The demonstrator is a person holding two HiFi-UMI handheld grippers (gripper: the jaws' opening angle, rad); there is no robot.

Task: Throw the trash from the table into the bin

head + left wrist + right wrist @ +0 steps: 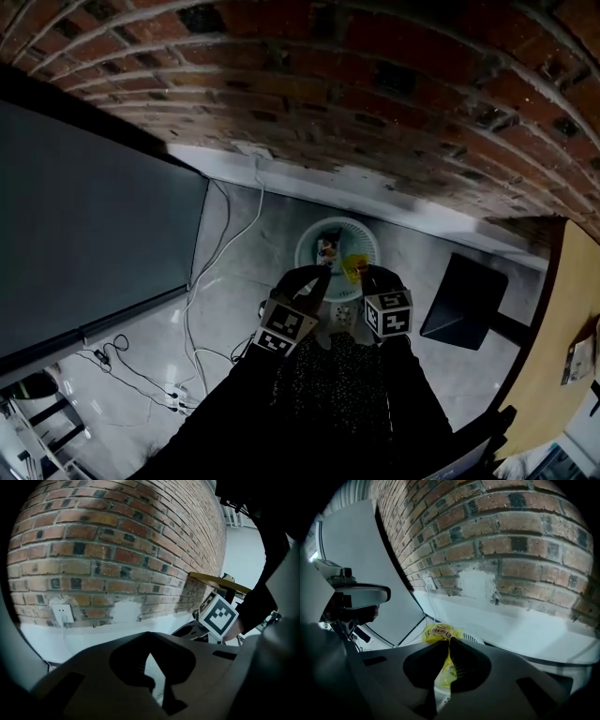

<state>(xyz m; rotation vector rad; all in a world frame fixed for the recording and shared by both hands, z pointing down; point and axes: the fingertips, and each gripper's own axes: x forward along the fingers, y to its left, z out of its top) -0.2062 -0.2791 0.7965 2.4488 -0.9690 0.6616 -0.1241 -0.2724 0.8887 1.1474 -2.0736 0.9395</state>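
Dim head view, dark corners; fisheye bends brick wall (375,84); gripper views brighter, foreground possibly soft.

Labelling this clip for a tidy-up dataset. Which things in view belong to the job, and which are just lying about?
Job: yellow wrapper, pinched by the right gripper, jaws shut on it; white bin below; left gripper, jaws shut, empty.
Lying about: floor cables; dark panel; wall socket; black stand.

Near rim of bin (302,246) behind the left hand-held gripper (317,275)
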